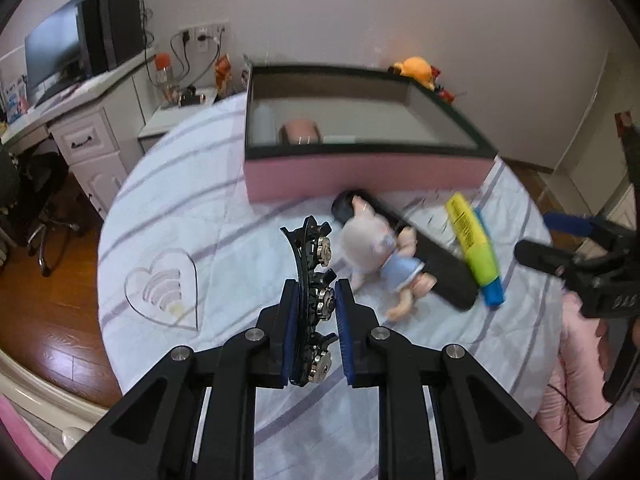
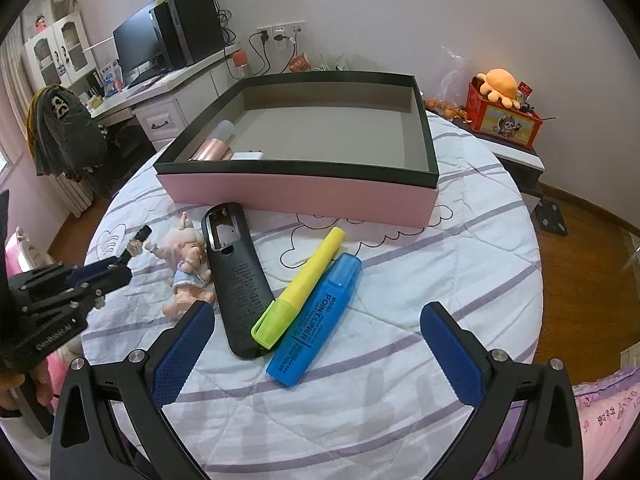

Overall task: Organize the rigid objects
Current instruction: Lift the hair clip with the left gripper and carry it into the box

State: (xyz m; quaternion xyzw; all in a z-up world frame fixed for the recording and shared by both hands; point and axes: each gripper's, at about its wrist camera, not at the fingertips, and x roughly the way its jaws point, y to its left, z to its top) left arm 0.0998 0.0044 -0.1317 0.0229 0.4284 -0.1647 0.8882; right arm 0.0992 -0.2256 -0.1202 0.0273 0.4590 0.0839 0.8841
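My left gripper (image 1: 318, 300) is shut on a black hair clip (image 1: 314, 280) with metal studs, held above the quilt; it also shows in the right wrist view (image 2: 136, 242). My right gripper (image 2: 316, 344) is open and empty above the yellow highlighter (image 2: 304, 284), the blue highlighter (image 2: 318, 320) and the black remote shell (image 2: 236, 280). A small pig doll (image 2: 186, 264) lies left of the shell. The pink box (image 2: 304, 192) with a dark rim stands behind them, holding a pink cylinder (image 2: 214, 148) and a white item (image 2: 248, 156).
The objects lie on a round bed with a striped white quilt (image 2: 460, 280). A desk with monitor (image 2: 136, 50) stands at the back left. A red toy box with an orange plush (image 2: 502, 108) sits at the back right. Wooden floor surrounds the bed.
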